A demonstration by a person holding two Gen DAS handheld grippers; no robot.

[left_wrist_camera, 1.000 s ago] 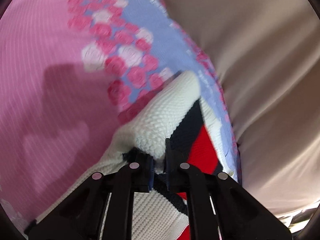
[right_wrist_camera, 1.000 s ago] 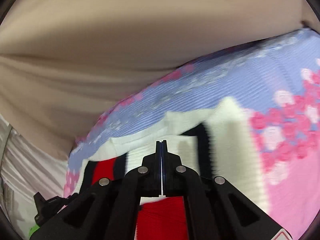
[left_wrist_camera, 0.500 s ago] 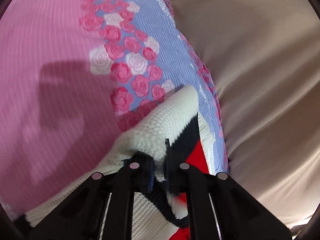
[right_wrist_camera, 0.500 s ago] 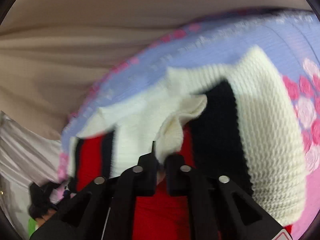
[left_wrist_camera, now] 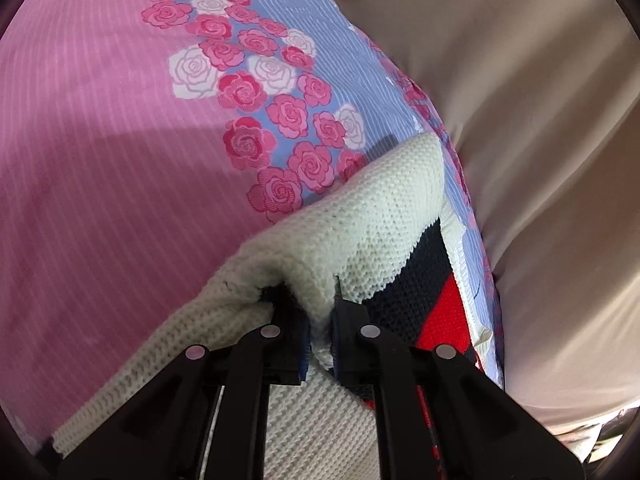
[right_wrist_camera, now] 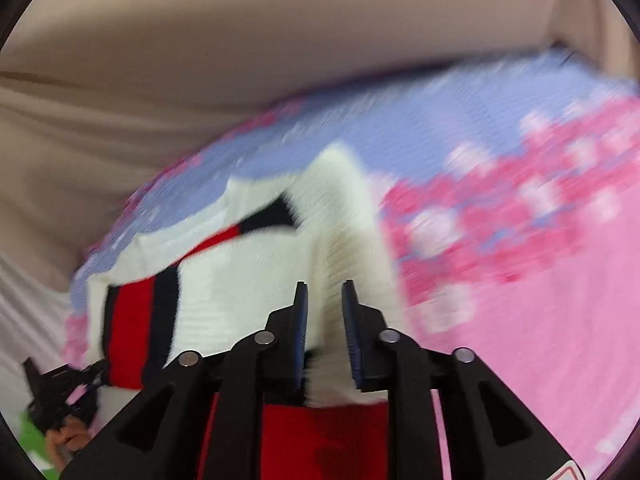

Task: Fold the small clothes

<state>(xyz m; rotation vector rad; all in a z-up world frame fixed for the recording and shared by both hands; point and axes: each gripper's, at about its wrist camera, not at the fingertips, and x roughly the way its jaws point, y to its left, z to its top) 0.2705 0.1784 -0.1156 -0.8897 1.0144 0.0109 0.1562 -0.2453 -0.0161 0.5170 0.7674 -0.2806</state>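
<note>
A cream knit sweater (left_wrist_camera: 360, 216) with navy and red stripes lies partly folded on the bed. My left gripper (left_wrist_camera: 316, 300) is shut on a bunched cream fold of it, which bulges up between the pads. In the right wrist view the sweater (right_wrist_camera: 248, 280) is blurred by motion. My right gripper (right_wrist_camera: 324, 292) is opening: its blue-padded jaws stand apart, with cream knit showing in the gap and no pad pressing on it. The left gripper (right_wrist_camera: 60, 384), held by a hand, shows at that view's lower left edge, at the sweater's striped end.
The sweater rests on a pink striped sheet (left_wrist_camera: 100, 140) with a blue band of roses (left_wrist_camera: 280, 112). Beige draped fabric (left_wrist_camera: 520, 80) rises beyond the blue edge. The pink sheet (right_wrist_camera: 540, 340) spreads to the right of the right gripper.
The right gripper's jaws have come apart and let go of the cream fold they pinched half a second ago, and its view swung sideways. The left gripper keeps its grip.
</note>
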